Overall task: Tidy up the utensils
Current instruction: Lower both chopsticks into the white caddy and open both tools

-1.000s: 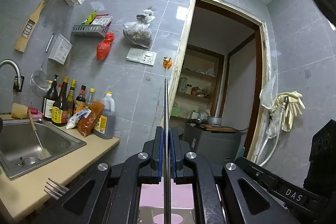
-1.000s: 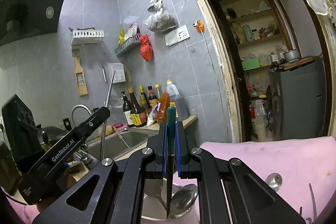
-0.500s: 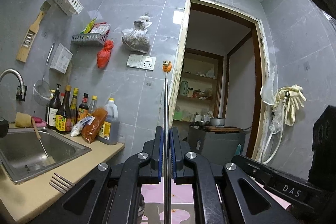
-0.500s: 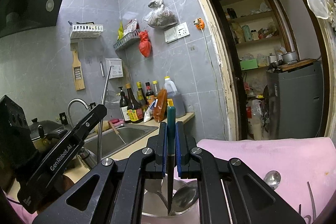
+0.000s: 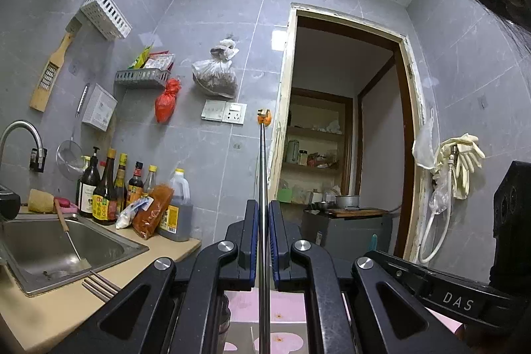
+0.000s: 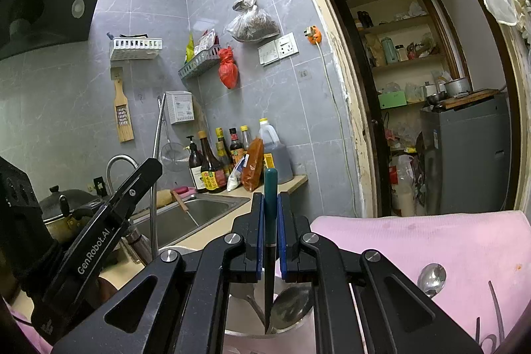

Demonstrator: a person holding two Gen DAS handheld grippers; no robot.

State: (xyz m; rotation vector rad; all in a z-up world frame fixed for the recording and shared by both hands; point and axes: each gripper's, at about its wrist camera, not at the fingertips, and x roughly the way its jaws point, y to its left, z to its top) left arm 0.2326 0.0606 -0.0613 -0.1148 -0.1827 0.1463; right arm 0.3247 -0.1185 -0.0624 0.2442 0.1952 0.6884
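My left gripper point(image 5: 262, 223) is shut on a thin steel utensil handle point(image 5: 262, 175) that stands upright through the jaws; its lower end is hidden. From the right wrist view the same gripper point(image 6: 154, 175) holds that steel handle point(image 6: 158, 128) over the counter edge. My right gripper point(image 6: 270, 221) is shut on a green-handled knife point(image 6: 270, 184), blade pointing down into a white holder point(image 6: 242, 311). A large spoon point(image 6: 292, 307) stands in that holder. A small spoon point(image 6: 431, 279) lies on the pink cloth point(image 6: 415, 241).
A steel sink point(image 5: 49, 247) with a wooden-handled tool lies left, a tap point(image 5: 20, 131) above it. Sauce bottles point(image 5: 109, 194) and an oil jug point(image 5: 176, 208) line the wall. Fork tines point(image 5: 99, 282) show by the sink. An open doorway point(image 5: 345, 155) is ahead.
The left gripper has tipped upward and rolled a little, so more ceiling shows and the sink sits lower in its view. The right gripper and knife have not moved.
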